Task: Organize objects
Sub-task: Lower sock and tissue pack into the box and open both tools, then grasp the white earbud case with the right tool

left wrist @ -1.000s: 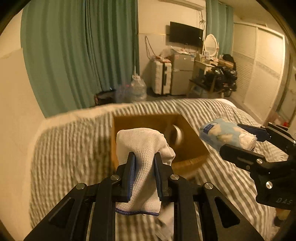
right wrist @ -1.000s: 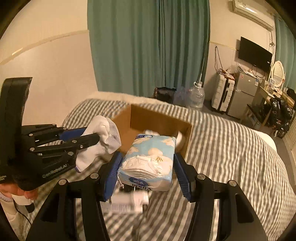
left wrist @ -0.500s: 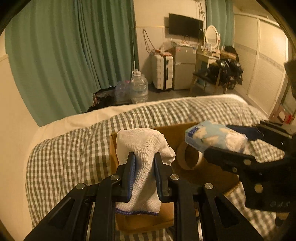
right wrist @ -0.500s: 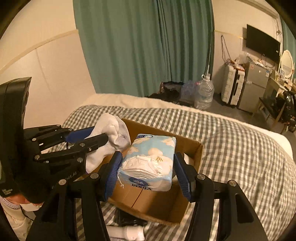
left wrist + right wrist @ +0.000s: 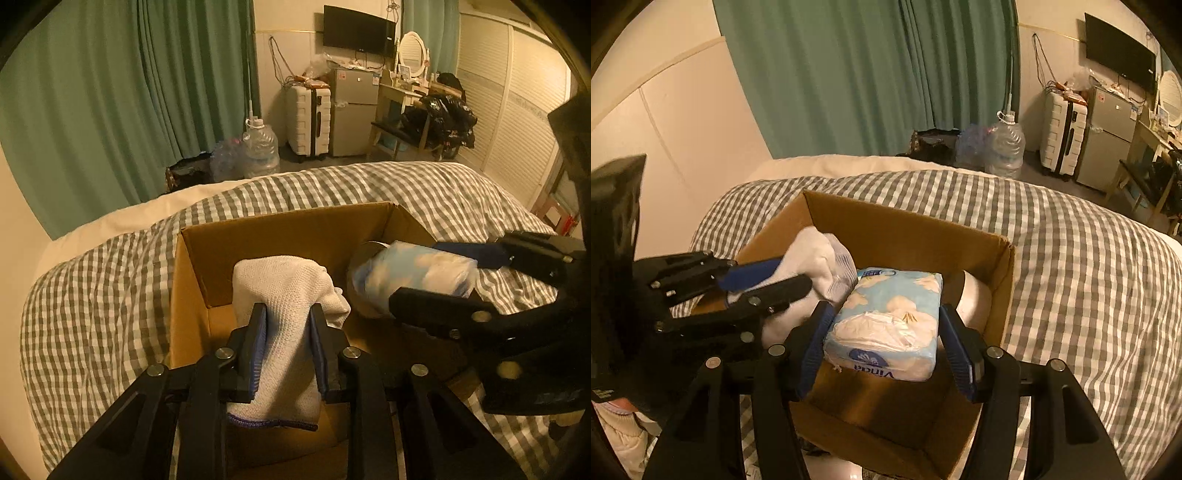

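An open cardboard box stands on the checked bed cover. My left gripper hangs over the box's left half with a white knitted cloth between its pads; its jaws are opening, the pads still touching the cloth. My right gripper is over the right half with a blue tissue pack between its fingers; these jaws are opening too, the pack still hanging there. A round roll lies inside the box under the pack.
The checked bed cover spreads all around the box. Beyond the bed are green curtains, water jugs, a white suitcase and a small fridge. A person's light sleeve shows at the lower left.
Both grippers have moved forward and down, from short of the box to above its inside. The jaws of both stand slightly wider around the cloth and the pack.
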Action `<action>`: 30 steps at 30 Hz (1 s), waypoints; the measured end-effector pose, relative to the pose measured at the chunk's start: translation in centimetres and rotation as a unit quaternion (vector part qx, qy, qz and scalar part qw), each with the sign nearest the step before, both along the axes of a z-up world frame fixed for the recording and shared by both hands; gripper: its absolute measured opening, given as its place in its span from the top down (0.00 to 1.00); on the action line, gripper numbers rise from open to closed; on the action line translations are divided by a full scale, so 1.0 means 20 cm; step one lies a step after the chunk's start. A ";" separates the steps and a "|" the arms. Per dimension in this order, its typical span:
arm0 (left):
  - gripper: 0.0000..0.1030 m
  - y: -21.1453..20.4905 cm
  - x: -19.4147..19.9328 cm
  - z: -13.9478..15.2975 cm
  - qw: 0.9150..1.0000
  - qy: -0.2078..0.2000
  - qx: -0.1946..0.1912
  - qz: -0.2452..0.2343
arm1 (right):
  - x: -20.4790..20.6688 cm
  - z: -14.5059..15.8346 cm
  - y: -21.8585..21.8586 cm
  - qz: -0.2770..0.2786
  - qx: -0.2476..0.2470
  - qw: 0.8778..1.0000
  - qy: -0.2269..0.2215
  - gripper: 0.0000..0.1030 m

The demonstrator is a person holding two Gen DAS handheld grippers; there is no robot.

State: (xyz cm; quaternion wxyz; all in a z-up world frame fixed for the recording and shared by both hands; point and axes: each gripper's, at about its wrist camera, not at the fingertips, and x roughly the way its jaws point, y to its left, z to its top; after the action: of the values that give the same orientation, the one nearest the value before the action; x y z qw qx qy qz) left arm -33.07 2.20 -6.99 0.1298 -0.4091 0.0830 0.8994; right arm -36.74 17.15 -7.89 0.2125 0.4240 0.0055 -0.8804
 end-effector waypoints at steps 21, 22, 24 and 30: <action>0.07 -0.19 0.46 0.48 0.995 0.075 0.011 0.063 | 0.51 0.57 0.09 -0.053 0.020 0.993 0.100 0.15; 0.06 -0.20 0.50 0.50 0.995 0.077 0.010 0.068 | 0.55 0.59 0.09 -0.053 0.023 0.993 0.104 0.14; 0.05 -0.22 0.55 0.52 0.994 0.078 0.008 0.075 | 0.63 0.65 0.08 -0.048 0.024 0.992 0.115 0.14; 0.04 -0.29 0.75 0.50 0.996 0.043 0.011 0.075 | 0.88 0.71 0.03 -0.030 0.038 0.990 0.131 0.13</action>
State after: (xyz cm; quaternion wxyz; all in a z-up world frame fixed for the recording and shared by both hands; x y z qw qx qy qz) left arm -18.03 -3.55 3.08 0.0623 -0.3734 0.0480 0.9243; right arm -19.21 17.73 6.31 0.1672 0.3131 0.0536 -0.9333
